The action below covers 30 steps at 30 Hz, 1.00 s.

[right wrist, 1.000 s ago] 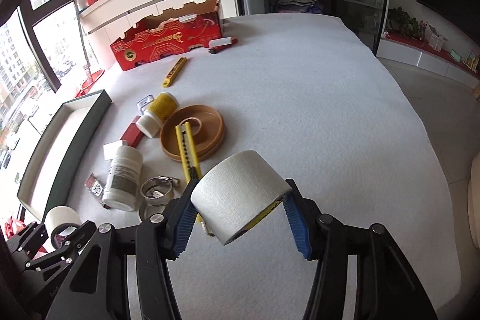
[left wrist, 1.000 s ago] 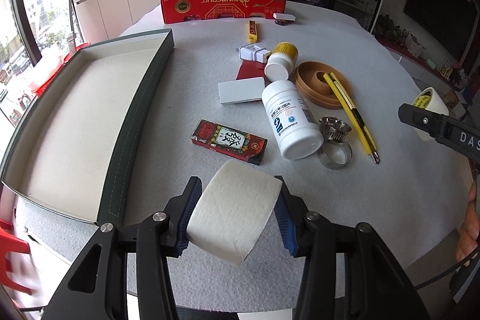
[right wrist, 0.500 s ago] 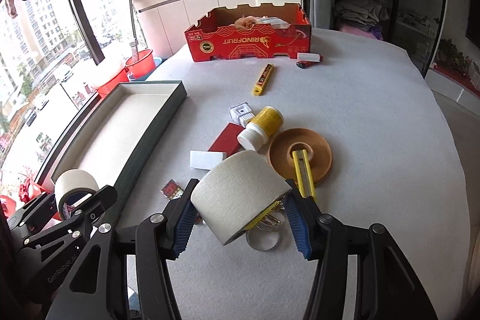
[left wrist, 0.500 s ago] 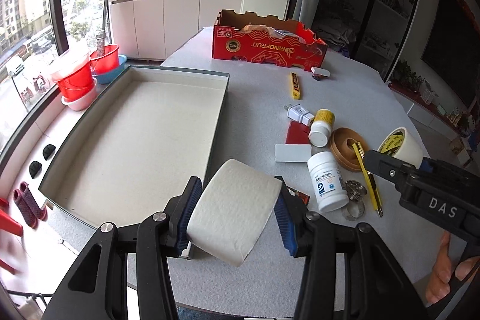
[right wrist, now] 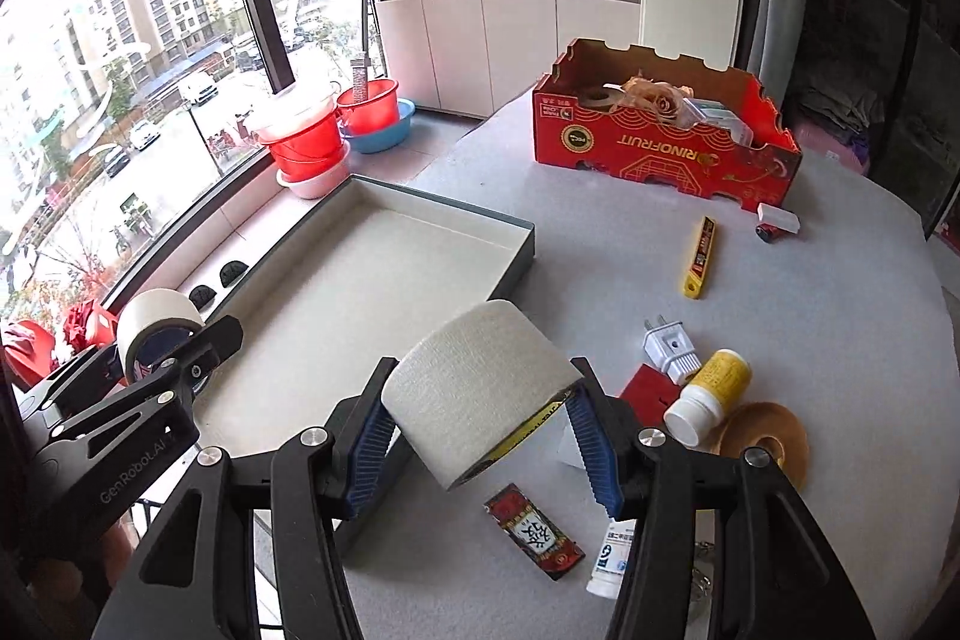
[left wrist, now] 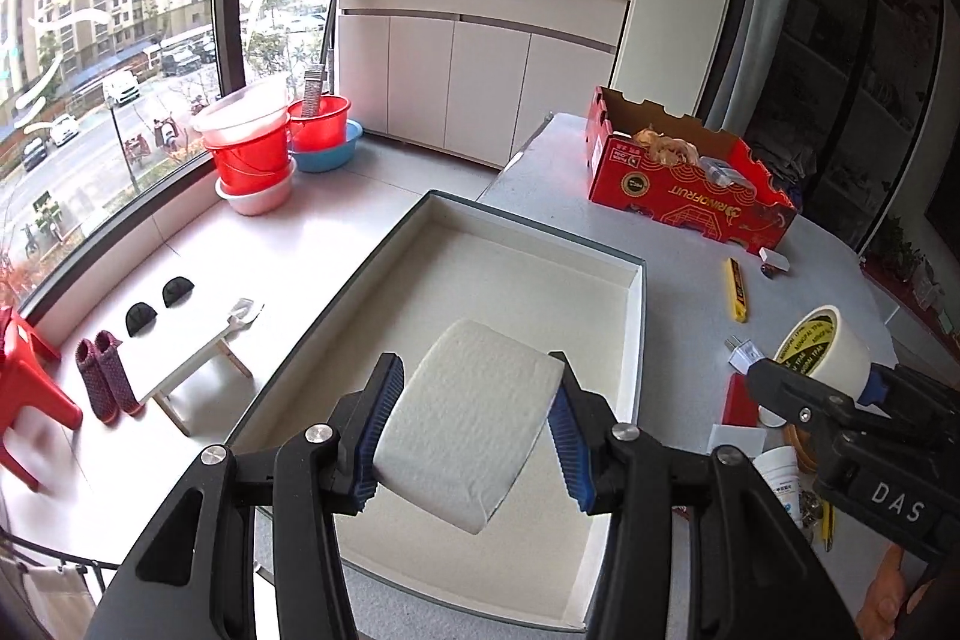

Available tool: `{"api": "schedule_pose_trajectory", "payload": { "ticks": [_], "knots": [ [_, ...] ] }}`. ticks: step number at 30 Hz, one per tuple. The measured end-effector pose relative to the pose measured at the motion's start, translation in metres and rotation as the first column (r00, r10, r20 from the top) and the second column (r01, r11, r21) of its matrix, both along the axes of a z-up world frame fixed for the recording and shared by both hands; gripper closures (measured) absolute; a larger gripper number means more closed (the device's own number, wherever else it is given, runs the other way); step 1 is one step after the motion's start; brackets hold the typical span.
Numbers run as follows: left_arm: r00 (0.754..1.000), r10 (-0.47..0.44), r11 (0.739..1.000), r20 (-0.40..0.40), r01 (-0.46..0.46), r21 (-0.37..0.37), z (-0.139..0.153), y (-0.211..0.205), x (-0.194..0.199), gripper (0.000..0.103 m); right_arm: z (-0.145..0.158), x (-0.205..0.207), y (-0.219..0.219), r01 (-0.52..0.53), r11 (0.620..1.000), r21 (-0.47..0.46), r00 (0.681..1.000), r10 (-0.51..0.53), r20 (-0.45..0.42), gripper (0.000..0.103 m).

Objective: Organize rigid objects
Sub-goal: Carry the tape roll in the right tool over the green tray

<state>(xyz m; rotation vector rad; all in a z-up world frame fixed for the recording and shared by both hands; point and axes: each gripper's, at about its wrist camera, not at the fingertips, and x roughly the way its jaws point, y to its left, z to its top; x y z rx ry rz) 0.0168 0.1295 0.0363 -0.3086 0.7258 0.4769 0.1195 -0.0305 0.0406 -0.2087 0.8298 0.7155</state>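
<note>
White tape rolls sit clamped in both grippers, left [left wrist: 474, 427] and right [right wrist: 483, 418], evidently bound for the tray [left wrist: 637, 316]. Clutter stays at three o'clock.

The tray [right wrist: 420, 220] is sitting at the table's [right wrist: 780, 316] left edge. Behind and right of the tray, the carton [right wrist: 666, 148] is standing. Right of the tray, the knife [right wrist: 701, 257], plug [right wrist: 669, 347] and bottle [right wrist: 711, 394] are lying. One tape roll [left wrist: 474, 415] is hanging over the tray, another [right wrist: 480, 394] just right of it.
</note>
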Motion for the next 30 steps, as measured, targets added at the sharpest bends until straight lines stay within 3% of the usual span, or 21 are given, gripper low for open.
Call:
{"api": "schedule_pose_trajectory", "payload": {
  "ticks": [13, 30],
  "knots": [
    [0.998, 0.055, 0.998, -0.034, -0.055, -0.007, -0.013, 0.037, 0.026, 0.052, -0.018, 0.029, 0.060, -0.046, 0.999, -0.019, 0.997, 0.045, -0.061, 0.047],
    [0.987, 0.073, 0.997, -0.141, -0.070, 0.027, -0.045, 0.078, 0.110, 0.052, -0.062, 0.085, 0.103, -0.011, 0.999, -0.046, 0.984, 0.003, -0.178, 0.047]
  ]
}}
